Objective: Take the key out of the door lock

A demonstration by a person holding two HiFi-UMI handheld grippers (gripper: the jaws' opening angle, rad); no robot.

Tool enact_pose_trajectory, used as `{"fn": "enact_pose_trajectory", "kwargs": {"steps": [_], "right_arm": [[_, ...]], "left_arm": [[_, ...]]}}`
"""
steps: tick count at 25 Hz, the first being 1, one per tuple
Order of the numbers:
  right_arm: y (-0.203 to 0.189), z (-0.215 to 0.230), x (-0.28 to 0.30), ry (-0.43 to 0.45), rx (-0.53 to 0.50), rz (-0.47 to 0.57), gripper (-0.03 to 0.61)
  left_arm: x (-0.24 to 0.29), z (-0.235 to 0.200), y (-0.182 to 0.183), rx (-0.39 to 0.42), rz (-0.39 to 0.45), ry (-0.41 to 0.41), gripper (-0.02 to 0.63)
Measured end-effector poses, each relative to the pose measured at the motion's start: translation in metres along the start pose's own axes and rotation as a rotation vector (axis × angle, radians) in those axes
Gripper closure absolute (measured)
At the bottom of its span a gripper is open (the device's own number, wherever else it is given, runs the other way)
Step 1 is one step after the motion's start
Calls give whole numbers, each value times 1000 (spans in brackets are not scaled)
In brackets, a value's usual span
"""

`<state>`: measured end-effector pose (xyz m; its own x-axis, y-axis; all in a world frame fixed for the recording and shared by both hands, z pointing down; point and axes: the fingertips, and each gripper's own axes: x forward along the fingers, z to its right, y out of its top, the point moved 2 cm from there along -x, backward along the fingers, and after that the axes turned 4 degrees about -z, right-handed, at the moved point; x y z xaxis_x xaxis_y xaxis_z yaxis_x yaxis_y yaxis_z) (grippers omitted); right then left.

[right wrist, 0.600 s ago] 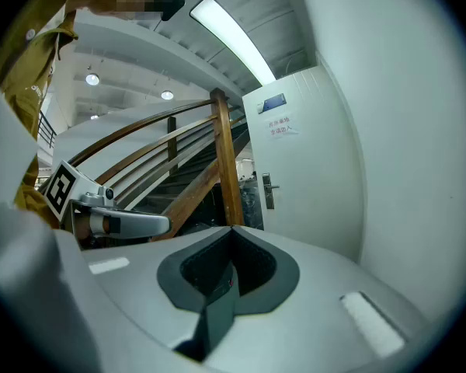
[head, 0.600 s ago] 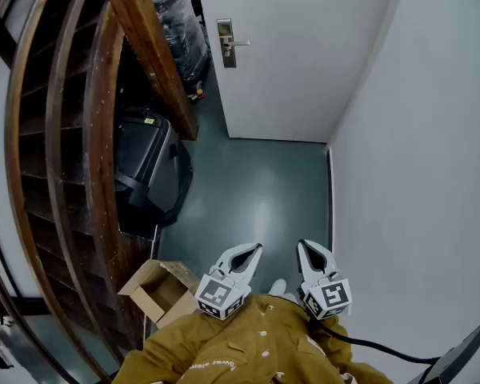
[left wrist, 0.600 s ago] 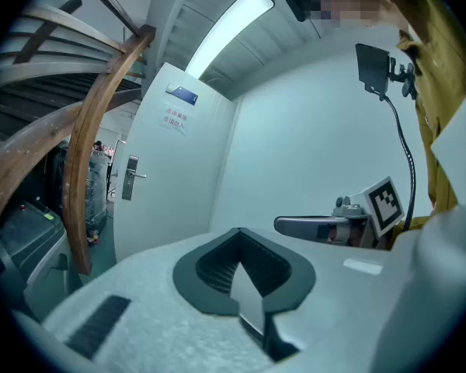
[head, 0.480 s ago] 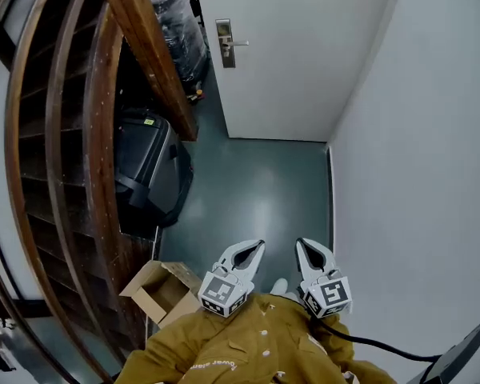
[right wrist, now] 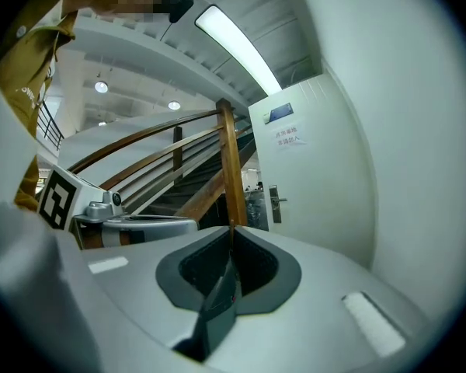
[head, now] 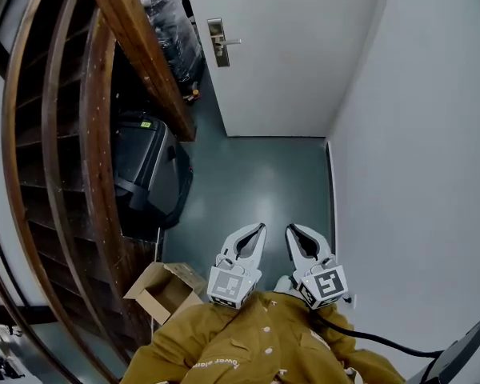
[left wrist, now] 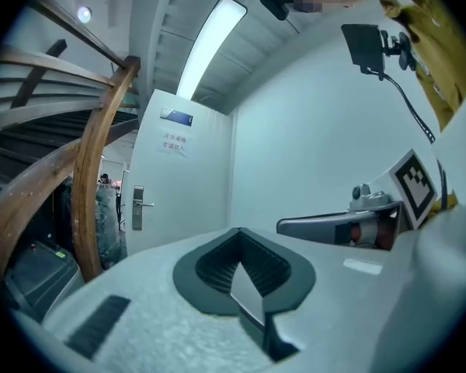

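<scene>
Two closed, empty grippers, left gripper (head: pixel 259 228) and right gripper (head: pixel 289 230), hover side by side. The lock (head: pixel 217 42) is on the door (head: pixel 296 54), well ahead; the key is too small to make out.

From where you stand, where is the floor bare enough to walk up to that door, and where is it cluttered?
The floor is bare in a strip leading straight to the white door, bordered on the right by the white wall. The left is crowded: a black case beside the wooden staircase, a cardboard box nearer.
</scene>
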<state>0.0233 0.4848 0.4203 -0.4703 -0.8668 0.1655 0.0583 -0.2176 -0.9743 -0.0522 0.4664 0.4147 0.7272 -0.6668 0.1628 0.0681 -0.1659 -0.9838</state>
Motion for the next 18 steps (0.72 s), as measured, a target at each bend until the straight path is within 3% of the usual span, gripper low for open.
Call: {"fn": "enact_pose_trajectory", "kwargs": {"steps": [2, 9, 15, 18], "right_arm": [[0, 0, -3, -5, -15, 5, 572], [-7, 26, -1, 27, -23, -27, 572], [-10, 50, 65, 78, -10, -87, 572], [-8, 70, 124, 81, -25, -97, 572]], "left_arm": [[4, 6, -1, -5, -7, -4, 617], [24, 12, -9, -28, -47, 20, 617], [66, -42, -15, -67, -63, 52, 617], [102, -92, -16, -71, -46, 54, 617]]}}
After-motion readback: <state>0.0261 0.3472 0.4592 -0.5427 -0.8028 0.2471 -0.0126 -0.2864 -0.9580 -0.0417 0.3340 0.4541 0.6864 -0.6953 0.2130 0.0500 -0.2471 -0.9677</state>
